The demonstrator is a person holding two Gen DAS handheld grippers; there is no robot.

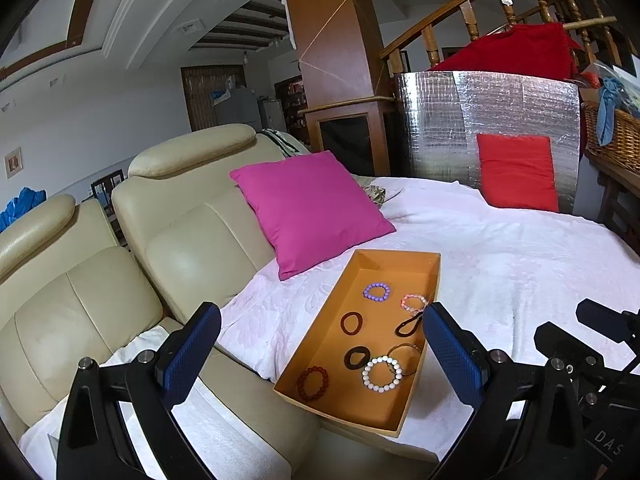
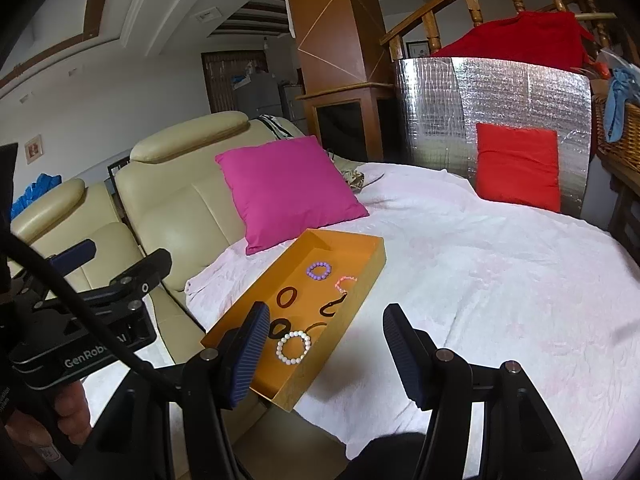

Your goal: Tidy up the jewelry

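An orange tray (image 1: 400, 426) holds purple (image 1: 376, 292), pink (image 1: 414, 303) and white bead bracelets (image 1: 382, 373). The blanket (image 1: 500, 248) is pale pink, one cushion (image 1: 312, 210) magenta, another cushion (image 1: 518, 171) red, the sofa (image 1: 120, 280) cream.

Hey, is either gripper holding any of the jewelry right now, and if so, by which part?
Nothing is held. The left gripper and right gripper are both open and empty, above the orange tray; the bracelets lie inside it.

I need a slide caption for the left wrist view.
Open left tongs hover before an orange tray of bracelets on a white blanket.
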